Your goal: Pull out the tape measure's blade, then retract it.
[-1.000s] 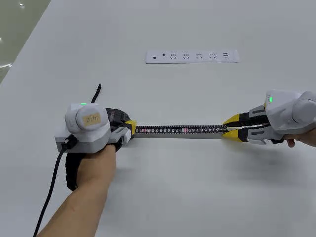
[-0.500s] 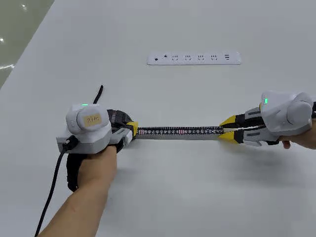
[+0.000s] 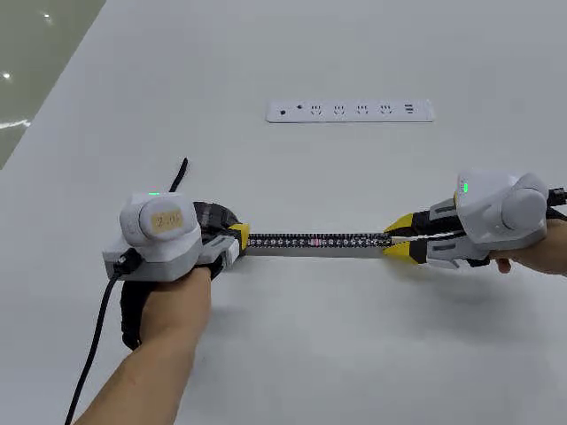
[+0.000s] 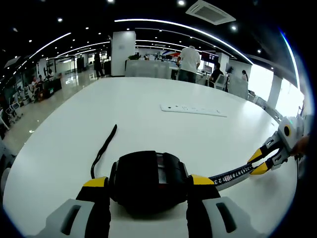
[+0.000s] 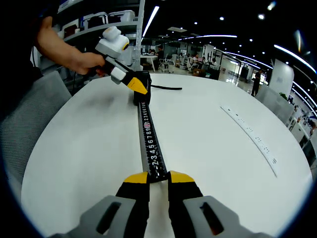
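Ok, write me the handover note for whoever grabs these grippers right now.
Left gripper: shut on the tape measure case, which sits low on the table.
Right gripper: shut on the tip of the blade.
Done: blade pulled out, stretched straight between the two grippers along the table.
Left: retract the blade into the case. Probably best to walk the tip back rather than let it snap.

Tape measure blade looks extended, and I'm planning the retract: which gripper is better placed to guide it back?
Right. The right gripper is shut on the blade at its free end and can likely ease it toward the case, which the left gripper clamps on the table.
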Demonstrator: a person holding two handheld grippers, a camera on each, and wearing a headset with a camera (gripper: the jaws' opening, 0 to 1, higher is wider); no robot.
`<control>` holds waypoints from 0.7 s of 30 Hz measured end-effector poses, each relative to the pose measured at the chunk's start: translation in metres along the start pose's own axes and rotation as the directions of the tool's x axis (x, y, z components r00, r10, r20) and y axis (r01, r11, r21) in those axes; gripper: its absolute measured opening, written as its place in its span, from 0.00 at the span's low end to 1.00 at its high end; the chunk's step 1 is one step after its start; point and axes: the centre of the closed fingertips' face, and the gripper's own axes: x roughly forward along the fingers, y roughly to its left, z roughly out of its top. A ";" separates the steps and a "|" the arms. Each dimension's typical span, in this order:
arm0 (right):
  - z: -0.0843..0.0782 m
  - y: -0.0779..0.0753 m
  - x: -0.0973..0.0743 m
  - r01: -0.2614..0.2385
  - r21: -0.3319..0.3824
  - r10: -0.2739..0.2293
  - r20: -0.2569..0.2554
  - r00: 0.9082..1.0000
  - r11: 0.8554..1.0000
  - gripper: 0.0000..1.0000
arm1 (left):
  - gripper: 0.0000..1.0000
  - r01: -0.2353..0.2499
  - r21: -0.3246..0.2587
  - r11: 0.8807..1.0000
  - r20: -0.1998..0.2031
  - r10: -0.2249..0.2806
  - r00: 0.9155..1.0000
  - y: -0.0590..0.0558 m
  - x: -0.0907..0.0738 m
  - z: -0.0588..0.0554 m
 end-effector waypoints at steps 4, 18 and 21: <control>0.003 0.001 0.003 -0.001 0.001 0.001 0.004 1.000 1.000 0.12 | 0.59 0.001 -0.004 1.000 0.001 -0.001 1.000 0.000 0.000 0.000; 0.012 0.002 0.012 -0.008 -0.004 0.008 0.017 1.000 1.000 0.12 | 0.59 0.009 -0.020 1.000 -0.004 -0.009 1.000 0.001 0.000 0.000; 0.012 0.003 0.013 -0.009 -0.005 0.009 0.017 1.000 1.000 0.12 | 0.59 0.008 -0.018 1.000 -0.004 -0.008 1.000 0.001 0.000 0.000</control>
